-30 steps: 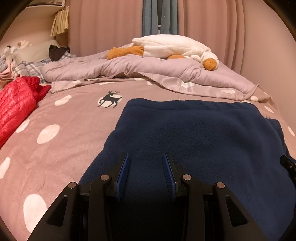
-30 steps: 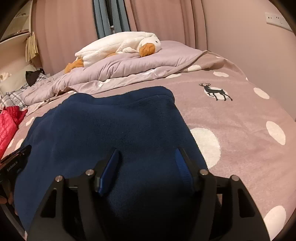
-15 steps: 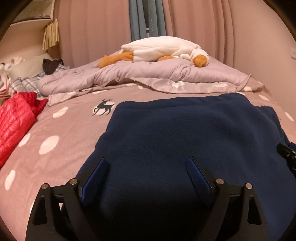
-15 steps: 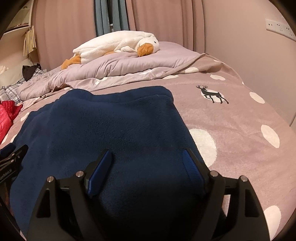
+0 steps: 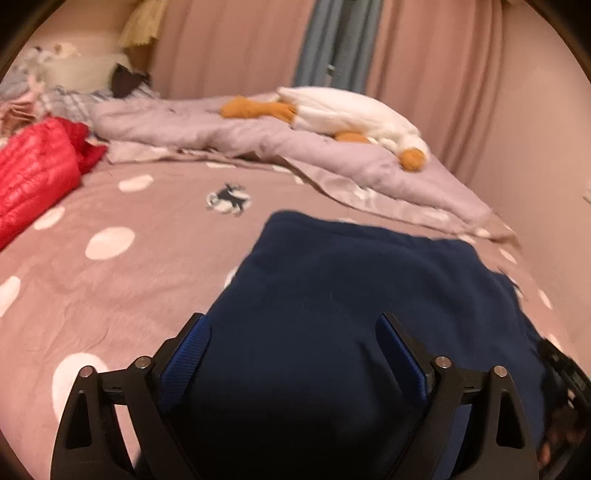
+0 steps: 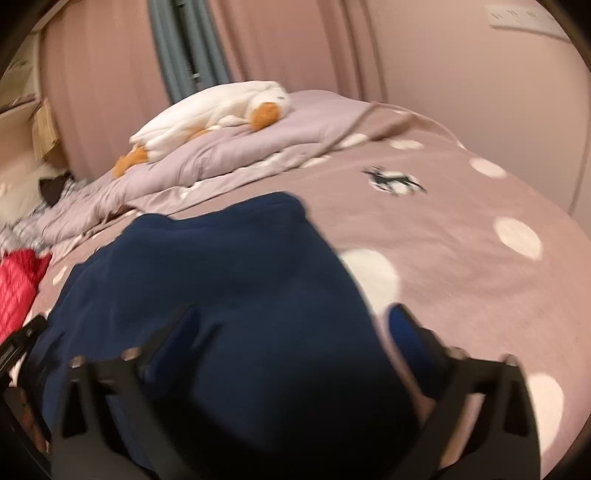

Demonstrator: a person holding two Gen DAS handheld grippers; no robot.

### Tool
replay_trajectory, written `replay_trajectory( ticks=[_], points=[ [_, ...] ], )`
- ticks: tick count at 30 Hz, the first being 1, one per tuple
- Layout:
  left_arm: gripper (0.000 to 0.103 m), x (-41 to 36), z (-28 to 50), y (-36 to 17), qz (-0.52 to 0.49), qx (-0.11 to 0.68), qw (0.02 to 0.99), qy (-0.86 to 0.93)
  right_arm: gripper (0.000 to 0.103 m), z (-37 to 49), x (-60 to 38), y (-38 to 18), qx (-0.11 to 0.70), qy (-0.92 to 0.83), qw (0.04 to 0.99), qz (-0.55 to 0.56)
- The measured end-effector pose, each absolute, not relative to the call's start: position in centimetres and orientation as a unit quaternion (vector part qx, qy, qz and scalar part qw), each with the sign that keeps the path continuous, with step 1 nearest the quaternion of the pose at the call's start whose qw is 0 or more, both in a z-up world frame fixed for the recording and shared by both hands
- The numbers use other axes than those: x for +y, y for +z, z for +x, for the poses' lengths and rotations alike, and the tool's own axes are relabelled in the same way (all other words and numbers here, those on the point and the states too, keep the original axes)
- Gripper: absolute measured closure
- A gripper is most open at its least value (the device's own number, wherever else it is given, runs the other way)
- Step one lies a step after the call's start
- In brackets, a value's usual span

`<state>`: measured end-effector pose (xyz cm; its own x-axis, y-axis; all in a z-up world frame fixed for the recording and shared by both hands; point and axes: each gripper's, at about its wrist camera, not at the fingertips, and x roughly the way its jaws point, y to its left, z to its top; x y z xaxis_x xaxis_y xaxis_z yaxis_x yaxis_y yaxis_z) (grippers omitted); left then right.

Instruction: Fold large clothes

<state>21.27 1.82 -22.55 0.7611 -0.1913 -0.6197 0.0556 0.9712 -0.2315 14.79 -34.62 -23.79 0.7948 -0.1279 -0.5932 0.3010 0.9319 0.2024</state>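
On the dotted bed (image 5: 110, 295) our navy fleece (image 5: 351, 295) lies folded ahead beneath both claws, left claw (image 5: 293, 354) and right claw (image 6: 291, 332), jaws opening wide, empty.

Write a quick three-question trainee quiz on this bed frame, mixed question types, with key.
1. True or false: the navy fleece garment lies on the dotted bedspread.
2. Which lies nearest the red jacket? A) plush goose B) plaid cloth C) wall socket
3. Fill in: the left gripper and right gripper have jaws ____ wider, pads clamping no fabric.

Key: 1 true; 2 B; 3 opening.
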Motion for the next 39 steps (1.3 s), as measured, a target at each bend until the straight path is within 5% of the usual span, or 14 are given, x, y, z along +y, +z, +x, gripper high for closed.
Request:
replay_trajectory(
  ticks=[4,11,24,30,39],
  points=[
    [0.003,5.5,18.9,-23.5,-0.116,0.342,0.932,-0.025,0.000,12.8,-37.7,-24.7,0.304,-0.100,0.921,0.223],
    [0.001,11.9,15.8,-27.4,-0.318,0.377,0.870,-0.023,0.000,8.8,-39.2,-26.2,0.303,-0.097,0.903,0.289],
    [0.001,3.4,18.0,-27.5,-0.333,0.436,0.815,-0.186,0.000,6.8,-37.0,-27.8,0.311,-0.034,0.879,0.360],
    [0.001,4.5,21.8,-29.0,-0.503,0.428,0.705,-0.259,0.000,5.8,-35.7,-28.3,0.301,-0.006,0.846,0.439],
    [0.001,1.8,21.6,-27.5,-0.405,0.458,0.749,-0.256,0.000,7.1,-32.9,-29.2,0.323,0.051,0.808,0.491]
  ],
)
